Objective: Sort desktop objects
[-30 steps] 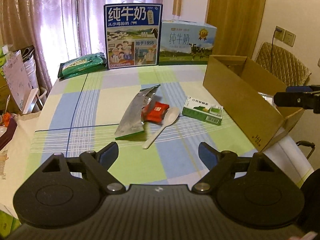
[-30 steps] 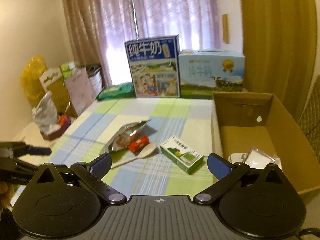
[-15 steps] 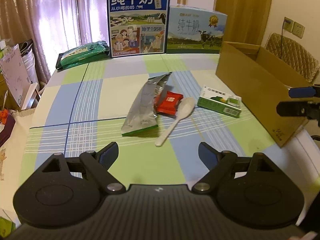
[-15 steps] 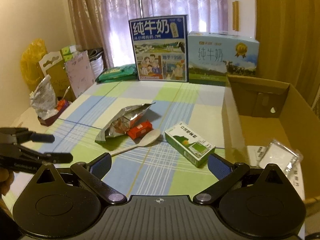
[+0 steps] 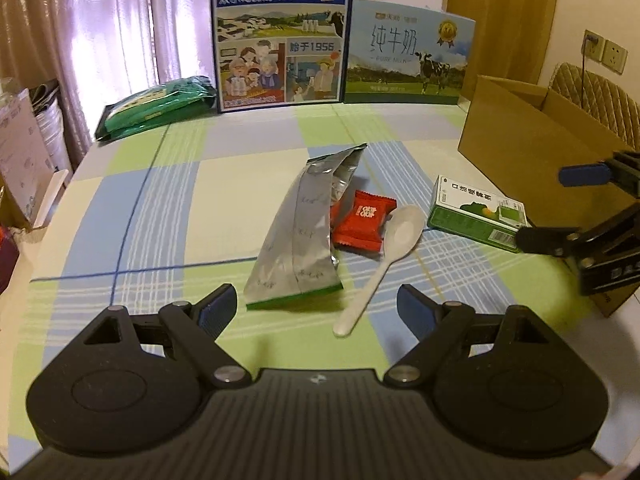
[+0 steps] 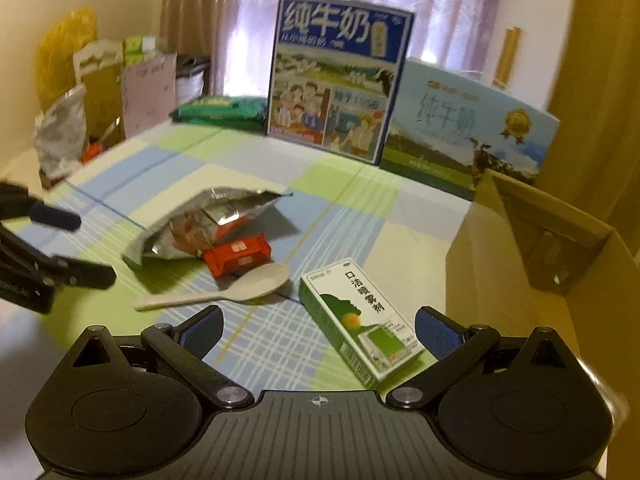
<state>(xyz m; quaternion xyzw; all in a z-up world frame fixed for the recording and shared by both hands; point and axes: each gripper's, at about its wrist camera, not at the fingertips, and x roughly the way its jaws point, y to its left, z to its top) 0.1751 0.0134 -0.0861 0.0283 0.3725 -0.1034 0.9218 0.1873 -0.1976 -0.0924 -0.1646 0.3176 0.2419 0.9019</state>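
Observation:
On the checked tablecloth lie a silver foil bag, a red candy packet, a white plastic spoon and a green-and-white carton. My left gripper is open, low over the table just in front of the bag's bottom edge and the spoon handle. The right gripper is open too, and the carton's near end lies between its fingers' line. A brown cardboard box stands at the right.
Two large milk cartons stand upright at the table's far edge, with a green packet left of them. Bags and papers crowd the space beyond the left table edge. A padded chair sits behind the box.
Both grippers have moved forward and lower toward the objects. The left now sits close to the foil bag and spoon, the right close over the green carton. Both stay open.

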